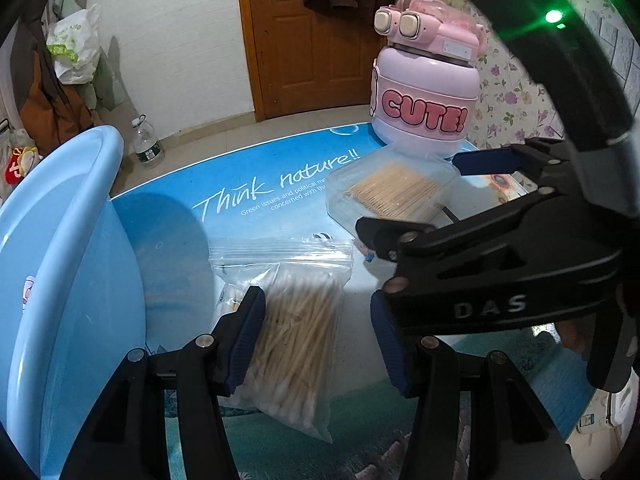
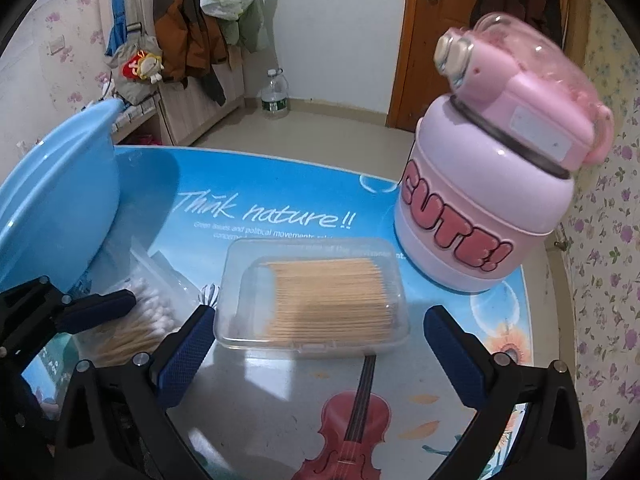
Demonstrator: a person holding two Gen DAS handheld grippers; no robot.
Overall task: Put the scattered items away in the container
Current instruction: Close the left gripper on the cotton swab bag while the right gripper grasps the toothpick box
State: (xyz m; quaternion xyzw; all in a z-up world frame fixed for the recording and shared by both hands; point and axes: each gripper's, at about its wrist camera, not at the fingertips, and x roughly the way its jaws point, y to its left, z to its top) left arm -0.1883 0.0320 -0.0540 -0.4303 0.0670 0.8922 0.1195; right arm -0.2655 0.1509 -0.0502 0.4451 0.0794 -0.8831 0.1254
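Observation:
A clear zip bag of cotton swabs (image 1: 292, 320) lies on the table between the fingers of my open left gripper (image 1: 318, 340), which sits low over it. It also shows in the right wrist view (image 2: 132, 328). A clear plastic box of toothpicks (image 2: 312, 300) lies in front of my open right gripper (image 2: 320, 344), just beyond its fingertips; it also shows in the left wrist view (image 1: 392, 192). A pink "CUTE!" bottle (image 2: 488, 200) stands upright at the back right. The light blue basin (image 1: 52, 280) stands at the left, its inside mostly hidden.
The table (image 2: 280, 208) has a glossy blue "Think nature!!" cover with a violin picture. The right gripper's body (image 1: 500, 264) reaches in from the right in the left wrist view. A floral wall is close on the right. A water bottle (image 2: 275, 96) stands on the floor beyond.

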